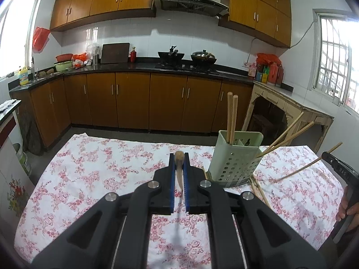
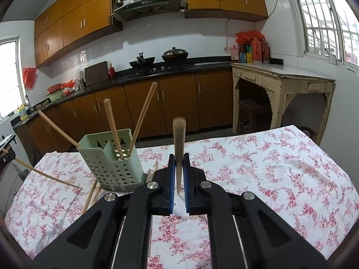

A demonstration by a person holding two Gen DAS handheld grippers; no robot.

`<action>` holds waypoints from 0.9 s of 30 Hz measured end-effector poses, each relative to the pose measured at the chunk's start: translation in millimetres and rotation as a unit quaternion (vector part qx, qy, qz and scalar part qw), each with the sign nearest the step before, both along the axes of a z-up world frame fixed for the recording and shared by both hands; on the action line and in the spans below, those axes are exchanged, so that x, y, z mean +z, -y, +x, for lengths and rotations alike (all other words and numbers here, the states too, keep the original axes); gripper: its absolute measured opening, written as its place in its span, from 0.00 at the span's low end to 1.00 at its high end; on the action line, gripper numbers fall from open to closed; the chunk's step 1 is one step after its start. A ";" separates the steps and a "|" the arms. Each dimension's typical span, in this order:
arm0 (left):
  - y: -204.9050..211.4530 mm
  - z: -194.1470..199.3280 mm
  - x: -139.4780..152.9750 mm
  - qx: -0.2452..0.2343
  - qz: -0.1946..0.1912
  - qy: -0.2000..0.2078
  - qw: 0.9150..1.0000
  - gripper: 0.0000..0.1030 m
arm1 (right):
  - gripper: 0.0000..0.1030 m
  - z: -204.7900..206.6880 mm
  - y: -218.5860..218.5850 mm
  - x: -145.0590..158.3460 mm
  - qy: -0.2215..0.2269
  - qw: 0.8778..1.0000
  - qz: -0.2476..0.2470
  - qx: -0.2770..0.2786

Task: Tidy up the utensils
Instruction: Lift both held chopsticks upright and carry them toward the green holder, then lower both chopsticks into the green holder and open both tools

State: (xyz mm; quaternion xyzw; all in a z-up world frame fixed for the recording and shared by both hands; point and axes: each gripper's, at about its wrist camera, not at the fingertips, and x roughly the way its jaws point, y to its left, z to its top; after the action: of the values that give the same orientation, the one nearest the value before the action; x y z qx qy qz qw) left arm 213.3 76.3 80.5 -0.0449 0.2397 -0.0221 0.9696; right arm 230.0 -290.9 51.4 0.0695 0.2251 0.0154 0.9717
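My left gripper (image 1: 179, 159) is shut on a wooden chopstick (image 1: 180, 174) that I see almost end-on, held above the floral tablecloth (image 1: 101, 168). To its right stands the green perforated utensil holder (image 1: 233, 161) with two chopsticks upright in it (image 1: 232, 116) and others leaning out to the right (image 1: 287, 134). My right gripper (image 2: 179, 158) is shut on another chopstick (image 2: 179, 139), tilted up and away. The holder (image 2: 112, 163) stands to its left. Each gripper shows at the edge of the other's view, with its chopstick sticking out sideways.
Loose chopsticks lie on the cloth beside the holder's base (image 1: 258, 188) (image 2: 92, 195). A hand (image 1: 347, 208) grips the right tool's handle. Beyond the table are brown kitchen cabinets (image 1: 134, 100), a stove with woks (image 1: 186, 58) and a pale side table (image 2: 280, 76).
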 end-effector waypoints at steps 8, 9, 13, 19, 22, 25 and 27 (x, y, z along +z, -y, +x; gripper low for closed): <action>3.7 -6.2 15.5 -0.007 -0.002 0.016 1.000 0.07 | 0.07 -3.4 -4.0 15.5 0.009 1.000 0.007 0.015; 5.2 -6.7 17.5 -0.008 -0.002 0.017 1.000 0.07 | 0.07 -3.8 -5.1 18.9 0.010 1.000 0.012 0.019; 13.2 -9.5 30.5 -0.022 -0.007 0.024 0.999 0.07 | 0.07 -5.4 -10.6 33.6 0.010 0.999 0.030 0.043; 34.7 -8.9 62.9 -0.051 -0.020 0.049 0.997 0.07 | 0.07 -13.7 -28.1 69.6 0.040 0.993 0.054 0.094; 49.2 -5.2 82.9 -0.061 -0.026 0.069 0.995 0.07 | 0.07 -14.3 -37.7 89.3 0.062 0.991 0.053 0.109; 62.5 0.5 102.6 -0.062 -0.029 0.091 0.994 0.07 | 0.07 -9.8 -47.2 107.2 0.089 0.989 0.043 0.110; 70.7 7.5 116.0 -0.056 -0.030 0.109 0.992 0.07 | 0.07 -3.0 -53.2 117.2 0.107 0.988 0.034 0.106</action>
State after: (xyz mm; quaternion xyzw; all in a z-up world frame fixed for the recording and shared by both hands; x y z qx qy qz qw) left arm 220.8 5.6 196.5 -0.0577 0.1339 -0.0886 0.9853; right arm 227.1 -237.6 168.6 0.0759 0.1252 0.1336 0.9802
